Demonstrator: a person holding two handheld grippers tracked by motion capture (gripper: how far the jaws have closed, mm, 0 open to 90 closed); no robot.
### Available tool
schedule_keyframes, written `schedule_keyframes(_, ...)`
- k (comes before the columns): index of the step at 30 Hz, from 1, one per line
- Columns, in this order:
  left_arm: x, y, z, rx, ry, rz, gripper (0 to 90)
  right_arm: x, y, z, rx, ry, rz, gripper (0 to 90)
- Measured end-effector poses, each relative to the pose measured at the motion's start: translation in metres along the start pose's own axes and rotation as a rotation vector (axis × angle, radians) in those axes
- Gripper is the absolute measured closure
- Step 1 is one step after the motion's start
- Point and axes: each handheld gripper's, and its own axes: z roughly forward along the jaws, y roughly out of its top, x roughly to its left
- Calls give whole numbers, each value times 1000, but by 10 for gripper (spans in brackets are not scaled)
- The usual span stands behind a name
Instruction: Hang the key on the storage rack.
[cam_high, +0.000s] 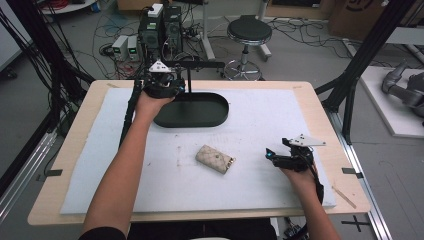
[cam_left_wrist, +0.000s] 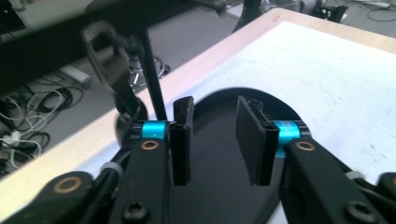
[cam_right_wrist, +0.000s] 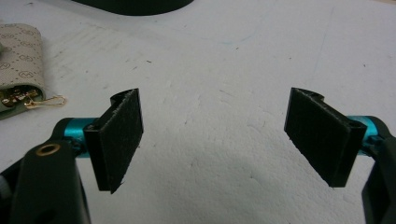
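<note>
A black oval tray lies at the back of the white mat, with a thin black post rising from its left part to a crossbar. My left gripper hovers over the tray's left end beside that post. In the left gripper view its jaws stand apart with nothing between them, above the tray; the post and a metal hook are just to their left. A beige key pouch lies mid-mat. My right gripper rests low on the mat right of it, open wide, pouch off to its upper left.
The white foam mat covers most of the wooden table. A small gold clasp pokes out of the pouch. Beyond the far edge stand a black stool, computer boxes and floor cables. A black frame strut rises at the right.
</note>
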Motion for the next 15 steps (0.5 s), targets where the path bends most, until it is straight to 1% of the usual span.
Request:
schedule_keyframes(6, -8, -29, -17, -2, -41, -26, 553, 1, 0, 0, 5, 4, -6, 200)
schedule_keyframes(9, -12, -39, -26, -10, -56, -34, 512, 3, 0, 0, 6, 7, -3, 200)
schedule_keyframes(10, -13, -43, -30, -9, -69, -39, 498, 3, 1, 0, 4, 6, -4, 200)
schedule_keyframes(12, -20, -49, -38, -1, -108, -43, 455, 4, 1, 0, 3, 8, -6, 200)
schedule_keyframes(14, -25, -54, -44, -6, -124, -33, 430, 5, 2, 1, 2, 8, -5, 200)
schedule_keyframes(15, -28, -57, -48, -15, -136, -36, 425, 5, 2, 1, 0, 8, -11, 200)
